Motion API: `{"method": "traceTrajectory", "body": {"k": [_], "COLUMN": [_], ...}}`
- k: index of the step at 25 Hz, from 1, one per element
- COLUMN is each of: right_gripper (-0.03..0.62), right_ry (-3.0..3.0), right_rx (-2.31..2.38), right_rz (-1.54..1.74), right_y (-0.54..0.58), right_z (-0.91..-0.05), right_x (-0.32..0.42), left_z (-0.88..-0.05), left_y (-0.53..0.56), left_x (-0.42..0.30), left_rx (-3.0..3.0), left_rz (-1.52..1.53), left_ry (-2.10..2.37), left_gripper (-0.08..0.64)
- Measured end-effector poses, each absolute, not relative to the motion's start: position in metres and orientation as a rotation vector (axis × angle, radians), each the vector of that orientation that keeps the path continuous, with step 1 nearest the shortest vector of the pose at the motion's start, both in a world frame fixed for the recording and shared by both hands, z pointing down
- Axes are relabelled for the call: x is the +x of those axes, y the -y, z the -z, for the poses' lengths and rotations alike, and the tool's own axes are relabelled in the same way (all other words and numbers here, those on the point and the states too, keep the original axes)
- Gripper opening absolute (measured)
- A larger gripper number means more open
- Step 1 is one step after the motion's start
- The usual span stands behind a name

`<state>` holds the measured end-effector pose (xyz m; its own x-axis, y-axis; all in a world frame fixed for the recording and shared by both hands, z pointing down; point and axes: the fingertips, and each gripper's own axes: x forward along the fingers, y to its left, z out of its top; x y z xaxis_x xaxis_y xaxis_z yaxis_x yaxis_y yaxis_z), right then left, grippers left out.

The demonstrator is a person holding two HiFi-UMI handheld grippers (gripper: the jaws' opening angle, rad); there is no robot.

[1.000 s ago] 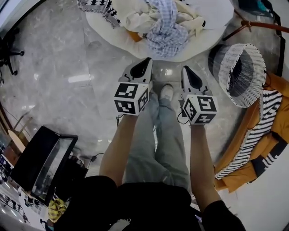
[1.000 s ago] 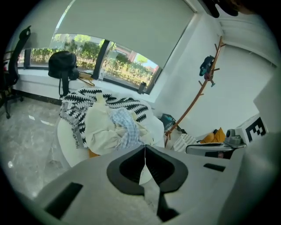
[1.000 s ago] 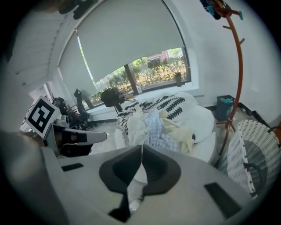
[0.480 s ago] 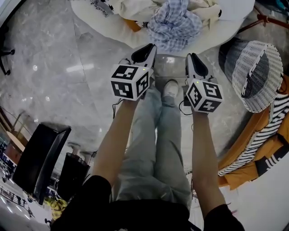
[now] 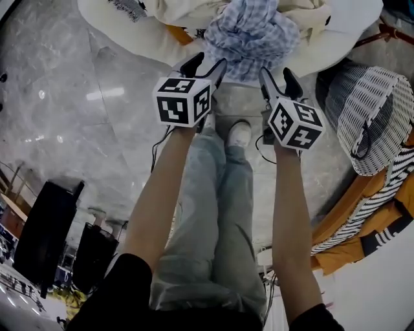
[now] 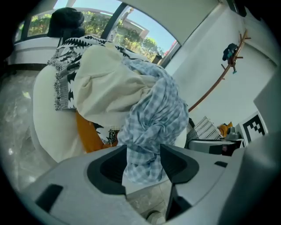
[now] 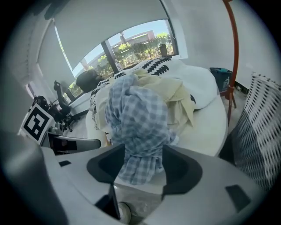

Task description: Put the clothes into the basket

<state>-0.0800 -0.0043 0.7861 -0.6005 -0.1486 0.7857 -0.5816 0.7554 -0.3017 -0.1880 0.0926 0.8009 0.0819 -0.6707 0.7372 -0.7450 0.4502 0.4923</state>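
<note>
A blue checked shirt (image 5: 249, 32) lies on top of a heap with a cream garment (image 5: 187, 10) on a round white table (image 5: 116, 29), its end hanging over the near edge. My left gripper (image 5: 206, 66) and right gripper (image 5: 278, 83) are side by side just in front of that hanging end. Both have just been opening and stand open, gripping nothing. In the left gripper view the checked shirt (image 6: 153, 114) shows in line with the gap of the left gripper (image 6: 144, 160). The right gripper (image 7: 140, 165) frames the shirt (image 7: 136, 118) the same way. The white wicker basket (image 5: 372, 116) lies on its side at the right.
A black-and-white patterned cloth (image 6: 66, 66) and an orange piece (image 6: 90, 134) are also in the heap. Orange and striped clothes (image 5: 369, 213) lie on the floor below the basket. The person's shoe (image 5: 239, 134) is under the grippers. Black equipment (image 5: 45, 233) stands at lower left.
Both grippers have gone down and forward toward the table's edge. Their jaws, shut in the earlier frames, now stand apart.
</note>
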Motion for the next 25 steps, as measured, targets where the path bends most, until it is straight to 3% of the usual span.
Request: {"method": "traceTrajectory", "body": {"k": [5,17,20,21,23,25], "right_gripper": [0.258,0.272,0.211,0.152,0.115,0.089], "right_ry": [2.17,2.167,2.181,2.181,2.178,2.182], "right_rx": [0.578,0.525,0.485,0.465,0.423,0.374], "right_rz": [-0.748,-0.6,-0.603,-0.628,-0.694,-0.768], "right_y": [0.029,0.045,0.038,0.033,0.025,0.017], "right_z": [-0.808,-0.875,-0.882,-0.883,-0.88,-0.87], "right_x": [-0.087,-0.111,-0.119,-0.121,-0.123,-0.123], "left_z": [-0.83,-0.898,-0.905,-0.904,-0.896,-0.885], "left_y": [-0.079,-0.057,-0.047,-0.046,-0.046,-0.05], "left_x": [-0.193,-0.2,-0.189,-0.184,-0.178,-0.174], "left_rx": [1.222,1.216,1.224,1.227,1.234,1.26], "left_rz": [-0.051,-0.06,-0.017,0.011,0.038,-0.01], "left_ry": [1.616,1.564,1.502,1.471,1.439,1.439], "left_gripper": [0.25,0.264,0.256,0.217,0.073,0.046]}}
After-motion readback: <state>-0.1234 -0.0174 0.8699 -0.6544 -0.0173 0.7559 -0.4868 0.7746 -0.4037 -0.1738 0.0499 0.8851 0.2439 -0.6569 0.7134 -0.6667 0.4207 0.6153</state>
